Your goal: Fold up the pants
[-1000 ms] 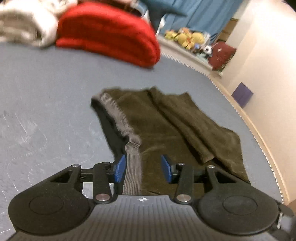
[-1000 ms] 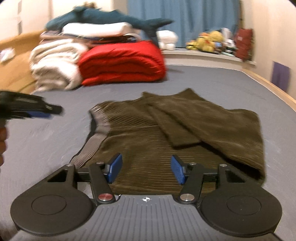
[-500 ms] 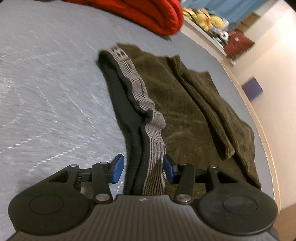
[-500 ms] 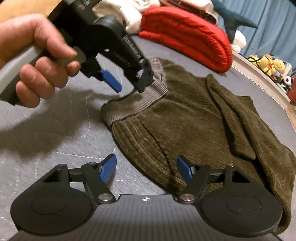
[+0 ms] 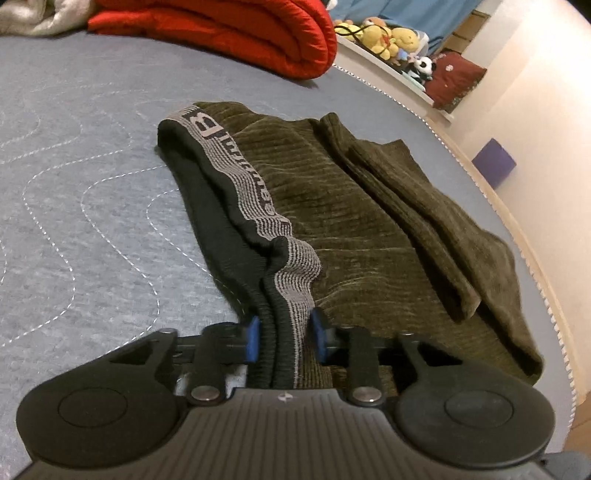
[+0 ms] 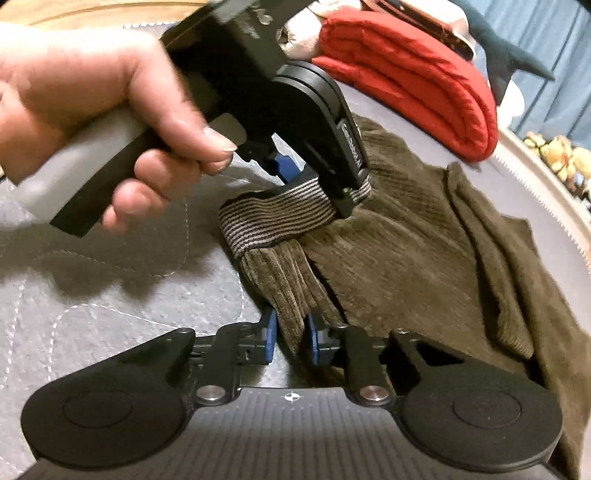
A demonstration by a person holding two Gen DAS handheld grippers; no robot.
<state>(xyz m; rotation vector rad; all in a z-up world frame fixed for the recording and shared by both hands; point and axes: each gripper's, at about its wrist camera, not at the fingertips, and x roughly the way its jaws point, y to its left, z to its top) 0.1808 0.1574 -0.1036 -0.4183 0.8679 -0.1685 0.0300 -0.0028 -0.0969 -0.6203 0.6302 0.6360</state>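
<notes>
Dark olive corduroy pants [image 5: 354, 221] lie folded on the grey quilted bed [image 5: 74, 206], legs doubled over to the right. The striped grey waistband [image 5: 255, 206] runs toward me. My left gripper [image 5: 282, 339] is shut on the waistband at its near end. In the right wrist view the left gripper [image 6: 314, 177], held by a hand [image 6: 92, 110], pinches the waistband [image 6: 273, 218]. My right gripper [image 6: 290, 336] is shut on the corduroy edge of the pants [image 6: 424, 258] just below the waistband corner.
A folded red blanket [image 5: 236, 33] and a beige blanket [image 5: 37, 18] lie at the far end of the bed. Stuffed toys [image 5: 380, 33] sit on a ledge beyond. The bed's edge [image 5: 517, 229] and a cream wall run along the right.
Both grippers have closed: the left on the waistband, the right on the pants' edge below it. The gripped corner has bunched up off the bed.
</notes>
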